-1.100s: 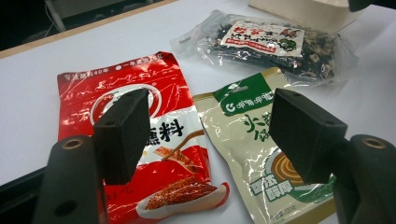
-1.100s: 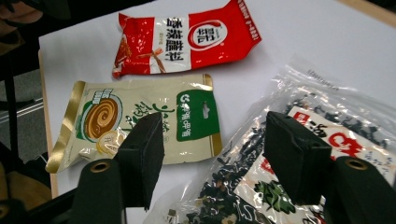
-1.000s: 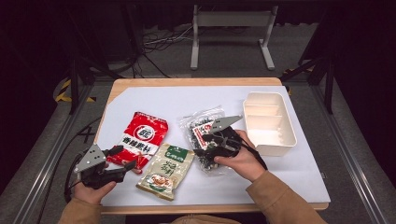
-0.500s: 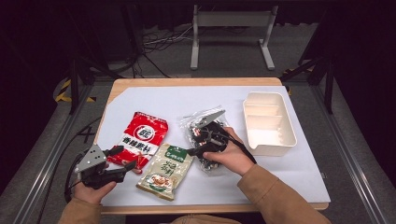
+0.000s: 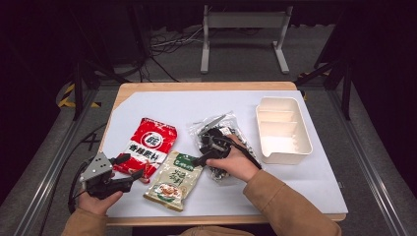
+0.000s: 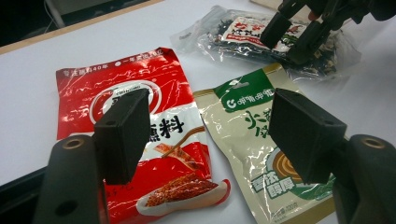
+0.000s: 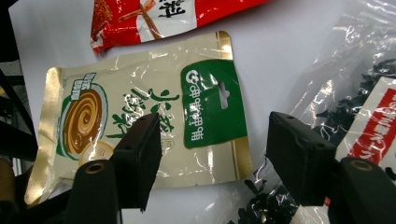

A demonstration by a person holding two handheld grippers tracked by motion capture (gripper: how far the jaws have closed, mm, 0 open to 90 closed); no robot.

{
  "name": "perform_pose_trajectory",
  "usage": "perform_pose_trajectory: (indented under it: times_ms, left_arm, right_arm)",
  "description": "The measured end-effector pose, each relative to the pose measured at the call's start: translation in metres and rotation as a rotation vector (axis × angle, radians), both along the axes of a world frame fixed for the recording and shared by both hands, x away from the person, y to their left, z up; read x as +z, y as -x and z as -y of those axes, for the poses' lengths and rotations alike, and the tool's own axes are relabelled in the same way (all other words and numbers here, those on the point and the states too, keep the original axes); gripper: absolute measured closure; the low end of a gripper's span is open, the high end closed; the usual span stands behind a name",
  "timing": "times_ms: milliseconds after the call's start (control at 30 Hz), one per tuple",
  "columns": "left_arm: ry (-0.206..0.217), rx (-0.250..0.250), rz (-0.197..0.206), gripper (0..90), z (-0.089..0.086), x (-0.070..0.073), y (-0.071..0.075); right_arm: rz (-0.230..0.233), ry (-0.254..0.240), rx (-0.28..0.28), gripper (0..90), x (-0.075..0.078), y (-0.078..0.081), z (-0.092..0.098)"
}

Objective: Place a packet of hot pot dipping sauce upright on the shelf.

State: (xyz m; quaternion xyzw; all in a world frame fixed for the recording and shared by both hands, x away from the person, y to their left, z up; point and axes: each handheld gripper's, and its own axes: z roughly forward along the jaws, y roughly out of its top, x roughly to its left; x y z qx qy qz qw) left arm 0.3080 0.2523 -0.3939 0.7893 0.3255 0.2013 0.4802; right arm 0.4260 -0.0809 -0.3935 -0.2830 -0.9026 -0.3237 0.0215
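Three snack packets lie on the white table top. The red packet is at the left, the green and gold packet in front, and a clear bag of dark pieces in the middle. My right gripper hovers over the green packet's top edge, beside the clear bag. Its jaws have just been opening and stand open with nothing gripped. My left gripper rests low at the front left, open, aimed at the red and green packets.
A white divided tray stands at the right of the table, with nothing in it. Bare white surface stretches behind the packets. Black floor, cables and a metal stand lie beyond the far edge.
My right hand has slid left and down, off the clear bag, to the green packet's top edge. The left hand and the packets have kept still.
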Motion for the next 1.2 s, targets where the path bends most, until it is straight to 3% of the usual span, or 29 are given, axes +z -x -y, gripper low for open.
perform_pose_trajectory:
  times_ms: [300,667,767,1033,1200]
  left_arm:
    - [-0.006,-0.003,-0.001,30.2,0.001,0.000,0.000]
    - [-0.013,-0.004,0.004,30.2,0.001,-0.001,0.000]
    - [-0.014,-0.004,0.004,30.2,0.002,-0.001,0.000]
    - [-0.013,-0.004,0.001,30.2,0.002,-0.001,0.000]
    - [-0.014,-0.004,0.003,30.2,0.003,-0.001,0.000]
  right_arm:
    - [-0.072,0.012,-0.001,34.6,-0.011,-0.009,-0.005]
    - [-0.124,0.014,-0.008,33.9,-0.018,-0.011,-0.011]
    - [-0.169,0.006,-0.011,34.8,-0.019,-0.011,-0.012]
    - [-0.183,-0.043,-0.004,47.7,-0.007,-0.007,-0.008]
    - [-0.192,-0.049,0.042,53.0,-0.002,0.001,-0.013]
